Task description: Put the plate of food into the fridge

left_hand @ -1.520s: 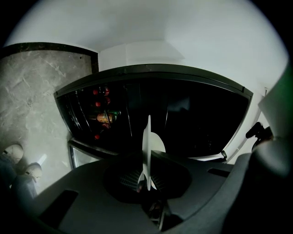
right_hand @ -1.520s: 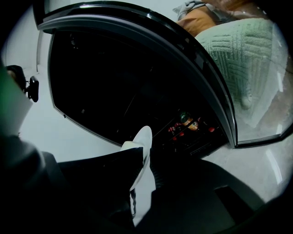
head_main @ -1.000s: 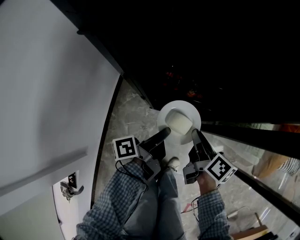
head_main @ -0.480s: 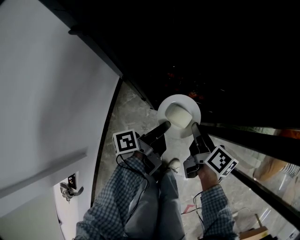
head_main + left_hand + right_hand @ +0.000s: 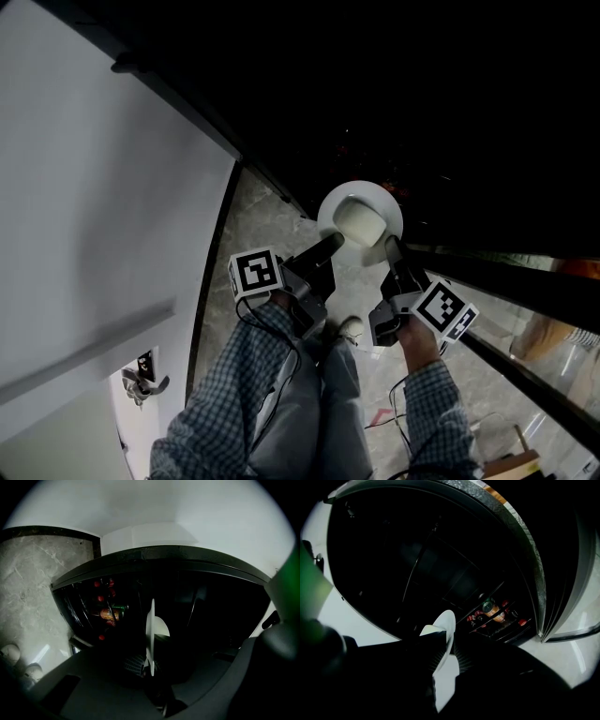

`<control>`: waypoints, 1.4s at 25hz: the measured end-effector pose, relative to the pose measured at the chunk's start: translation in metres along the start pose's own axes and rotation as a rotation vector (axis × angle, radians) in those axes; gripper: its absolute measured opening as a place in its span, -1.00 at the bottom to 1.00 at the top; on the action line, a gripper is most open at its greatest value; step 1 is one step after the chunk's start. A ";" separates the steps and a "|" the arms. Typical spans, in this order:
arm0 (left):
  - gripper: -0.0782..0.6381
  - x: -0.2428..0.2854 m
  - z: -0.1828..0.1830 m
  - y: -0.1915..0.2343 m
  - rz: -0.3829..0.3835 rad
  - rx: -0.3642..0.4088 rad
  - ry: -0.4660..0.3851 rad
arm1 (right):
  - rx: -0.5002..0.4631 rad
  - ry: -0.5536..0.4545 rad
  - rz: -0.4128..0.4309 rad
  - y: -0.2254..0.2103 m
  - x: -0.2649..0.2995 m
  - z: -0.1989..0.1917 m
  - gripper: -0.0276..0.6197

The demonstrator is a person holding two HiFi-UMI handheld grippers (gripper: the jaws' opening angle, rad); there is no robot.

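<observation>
A white plate (image 5: 375, 200) carrying a pale block of food (image 5: 357, 224) hangs at the mouth of the dark fridge (image 5: 422, 112). My left gripper (image 5: 333, 243) is shut on the plate's near-left rim. On the near-right rim my right gripper (image 5: 390, 246) is shut too. The left gripper view shows the plate (image 5: 150, 630) edge-on between the jaws of the left gripper (image 5: 149, 668), with the food (image 5: 162, 628) on its right face. In the right gripper view the plate (image 5: 446, 626) is clamped in the right gripper (image 5: 446, 652), with the food (image 5: 431, 630) to its left.
The white fridge door (image 5: 94, 234) stands open at the left, above marble floor (image 5: 253, 234). Cans and bottles (image 5: 110, 613) sit on a dark rack low in the fridge, and the cans (image 5: 494, 611) show again from the right. A dark-edged glass panel (image 5: 511, 281) runs along the right. The person's shoe (image 5: 350, 328) is below the plate.
Both grippers have carried the plate a little farther toward the dark fridge opening. Their hold on the rim is unchanged.
</observation>
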State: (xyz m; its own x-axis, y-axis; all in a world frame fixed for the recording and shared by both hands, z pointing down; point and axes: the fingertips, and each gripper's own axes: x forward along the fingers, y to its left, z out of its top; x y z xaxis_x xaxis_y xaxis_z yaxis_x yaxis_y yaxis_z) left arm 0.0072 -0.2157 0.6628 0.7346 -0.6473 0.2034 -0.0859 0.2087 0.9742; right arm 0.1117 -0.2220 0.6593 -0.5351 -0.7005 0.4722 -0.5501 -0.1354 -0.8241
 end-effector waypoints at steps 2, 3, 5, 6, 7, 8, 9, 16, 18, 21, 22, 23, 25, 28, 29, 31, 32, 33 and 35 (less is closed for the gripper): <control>-0.68 0.001 0.003 0.005 0.013 0.005 0.004 | 0.001 0.003 -0.003 -0.002 0.004 0.001 -0.75; -0.67 0.003 0.004 0.005 0.007 0.005 0.004 | 0.001 0.007 -0.004 -0.003 0.006 0.001 -0.75; -0.68 0.004 0.007 0.009 0.016 0.015 0.007 | -0.002 0.016 -0.007 -0.005 0.009 0.001 -0.75; -0.68 0.004 0.008 0.011 0.026 0.021 0.009 | -0.003 0.019 -0.010 -0.006 0.010 0.001 -0.75; -0.68 0.005 0.009 0.012 0.028 0.022 0.011 | -0.004 0.024 -0.012 -0.007 0.011 0.001 -0.75; -0.68 0.006 0.009 0.012 0.024 0.018 0.012 | -0.003 0.029 -0.013 -0.007 0.011 0.001 -0.75; -0.68 0.007 0.008 0.011 0.020 0.016 0.015 | -0.002 0.034 -0.013 -0.008 0.011 0.001 -0.75; -0.68 0.012 0.010 0.015 0.028 0.022 0.016 | 0.026 0.019 -0.012 -0.011 0.013 0.007 -0.75; -0.68 0.014 0.010 0.015 0.030 0.023 0.015 | 0.013 0.020 -0.018 -0.012 0.014 0.008 -0.75; -0.68 0.017 0.012 0.015 0.026 0.020 0.011 | -0.028 0.023 -0.016 -0.009 0.014 0.005 -0.74; -0.68 0.017 0.013 0.015 0.026 0.017 0.008 | -0.025 0.020 -0.015 -0.008 0.014 0.004 -0.74; -0.68 0.018 0.013 0.016 0.026 0.013 0.006 | -0.012 0.015 -0.013 -0.008 0.013 0.003 -0.71; -0.68 0.020 0.013 0.014 0.016 0.008 0.004 | 0.021 0.003 -0.005 -0.008 0.010 0.001 -0.62; -0.68 0.023 0.013 0.009 -0.010 0.000 0.000 | 0.079 -0.008 0.015 -0.005 0.006 -0.008 -0.58; -0.68 0.022 0.013 0.011 -0.002 0.007 0.001 | 0.098 -0.007 0.021 -0.005 0.004 -0.012 -0.58; -0.68 0.021 0.014 0.014 0.012 0.020 0.003 | 0.119 0.003 0.039 -0.002 0.002 -0.021 -0.58; -0.68 0.022 0.014 0.014 0.012 0.023 0.004 | 0.123 0.013 0.055 0.000 0.002 -0.026 -0.58; -0.68 0.022 0.015 0.014 0.012 0.025 0.004 | 0.124 0.026 0.075 0.003 0.003 -0.030 -0.58; -0.68 0.023 0.015 0.015 0.011 0.026 0.005 | 0.128 0.060 0.109 0.010 0.007 -0.040 -0.58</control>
State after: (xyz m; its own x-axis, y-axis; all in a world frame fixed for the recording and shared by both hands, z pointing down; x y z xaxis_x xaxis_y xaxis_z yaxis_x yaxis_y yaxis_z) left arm 0.0125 -0.2385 0.6833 0.7367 -0.6416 0.2135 -0.1110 0.1966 0.9742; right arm 0.0765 -0.2000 0.6672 -0.6266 -0.6732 0.3927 -0.4028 -0.1516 -0.9027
